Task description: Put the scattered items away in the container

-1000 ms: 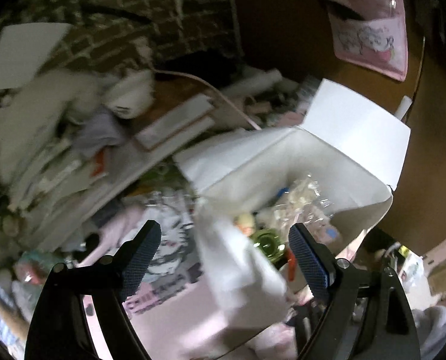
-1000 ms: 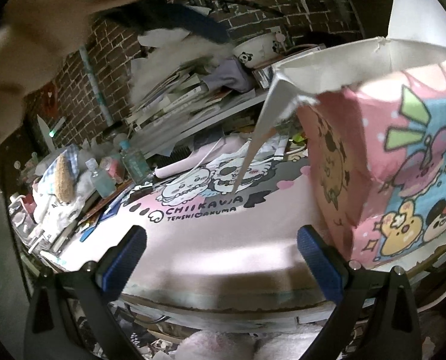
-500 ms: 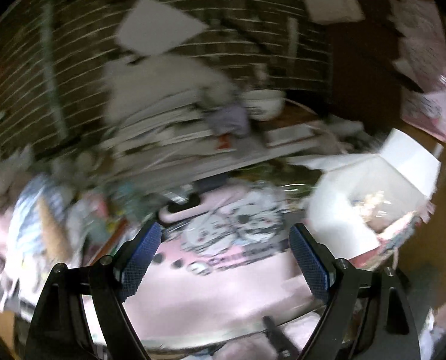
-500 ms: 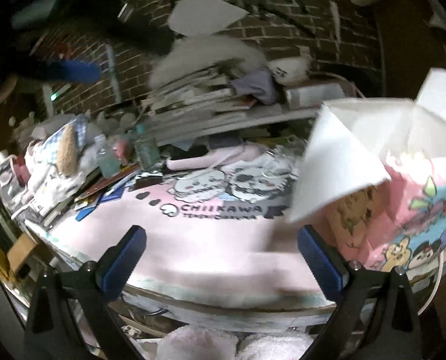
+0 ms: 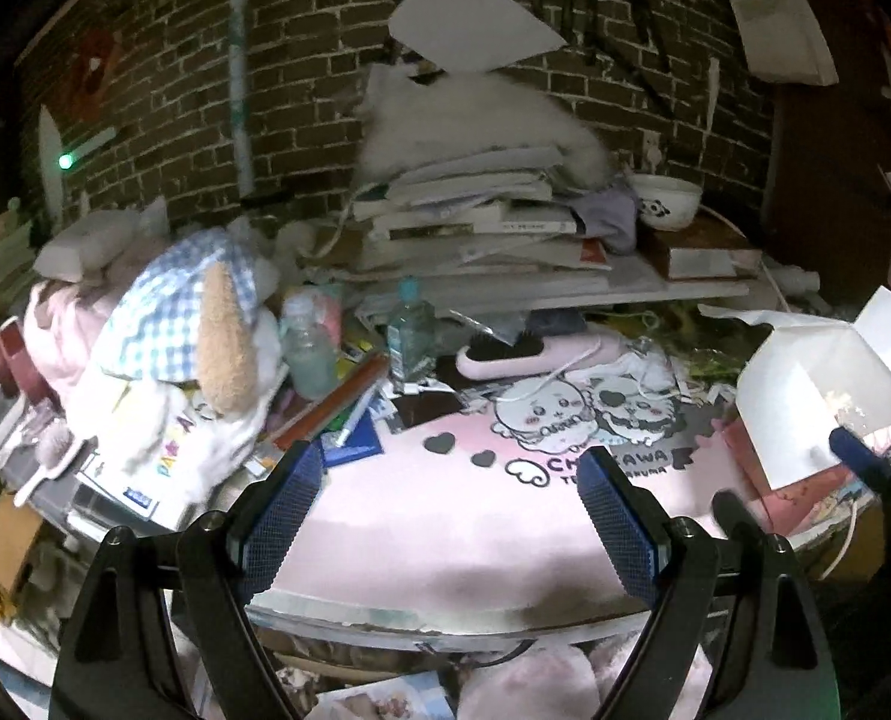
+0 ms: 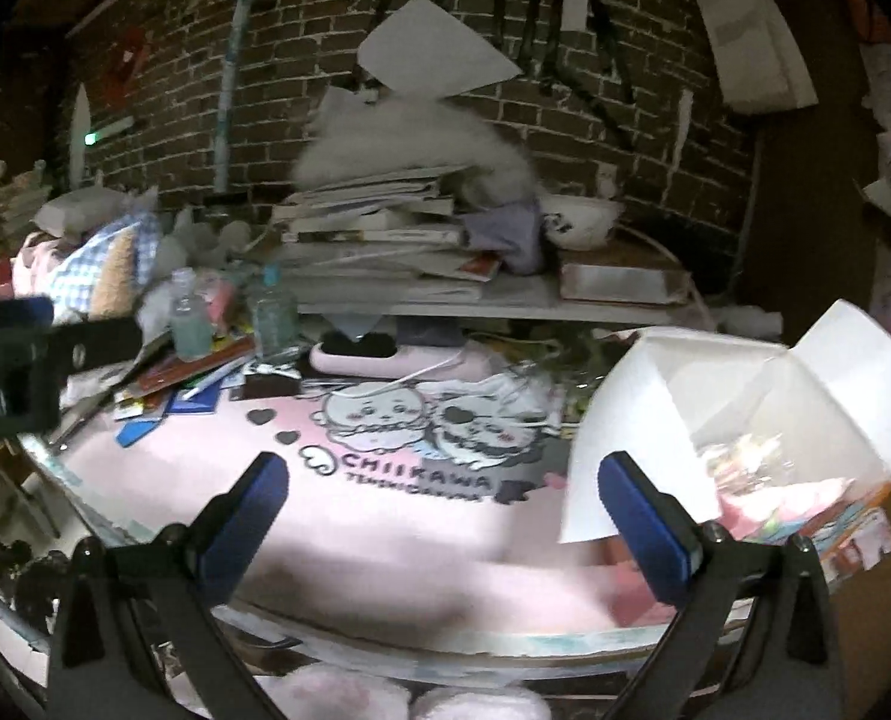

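The container, a white cardboard box (image 5: pixel 805 408) with raised flaps and a pink cartoon print, stands at the right end of the pink mat (image 5: pixel 445 516). Clear-wrapped items lie inside the box (image 6: pixel 745 414). Scattered things lie at the mat's left end: two small bottles (image 5: pixel 307 348), a red stick and pens (image 5: pixel 337 402) and a blue card (image 5: pixel 352 444). My left gripper (image 5: pixel 445 498) hangs open and empty over the mat's near edge. My right gripper (image 6: pixel 445 498) is also open and empty, its right finger beside the box's near flap.
A plush dog in checked cloth (image 5: pixel 205 324) tops a heap at the left. Behind the mat lie a pink device (image 5: pixel 529 354), a tall stack of books (image 5: pixel 475 228) and a panda bowl (image 5: pixel 664 201) before a brick wall. The left gripper's body (image 6: pixel 25 360) shows at the left edge.
The left gripper has swung left, away from above the open box, and levelled to face the mat. The right gripper has risen and rolled; the box now sits lower right in its view.
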